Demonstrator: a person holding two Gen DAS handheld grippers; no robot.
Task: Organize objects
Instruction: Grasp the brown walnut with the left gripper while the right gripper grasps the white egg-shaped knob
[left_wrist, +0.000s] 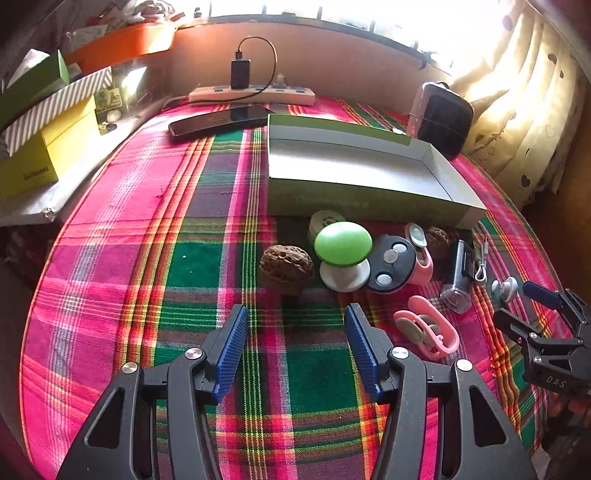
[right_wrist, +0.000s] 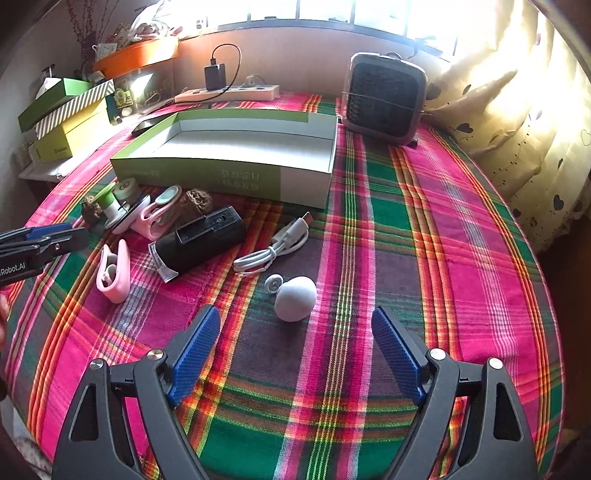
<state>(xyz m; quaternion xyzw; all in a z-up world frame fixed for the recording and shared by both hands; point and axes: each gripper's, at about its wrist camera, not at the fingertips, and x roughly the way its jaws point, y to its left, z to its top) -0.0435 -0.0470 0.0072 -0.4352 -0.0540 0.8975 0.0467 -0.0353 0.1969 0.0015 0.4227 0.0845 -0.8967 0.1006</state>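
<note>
Right now your left gripper (left_wrist: 295, 350) gapes before the walnut (left_wrist: 286, 264), your right gripper (right_wrist: 295, 350) (equally spread, empty) faces the white ball (right_wrist: 295, 298).

Table covered by pink-green plaid cloth (right_wrist: 424, 229). Bright window (right_wrist: 332, 11) behind, overexposed. Cream curtain (right_wrist: 517, 122) with dark hearts at right. Beige wall (left_wrist: 332, 55) below sill. Stacked boxes (left_wrist: 48, 122) at left.

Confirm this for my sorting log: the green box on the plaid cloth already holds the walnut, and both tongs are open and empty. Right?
Not quite. The green box is empty, as the right wrist view shows; the walnut lies on the plaid cloth in front of it. The left tongs and right tongs are open and empty.
</note>
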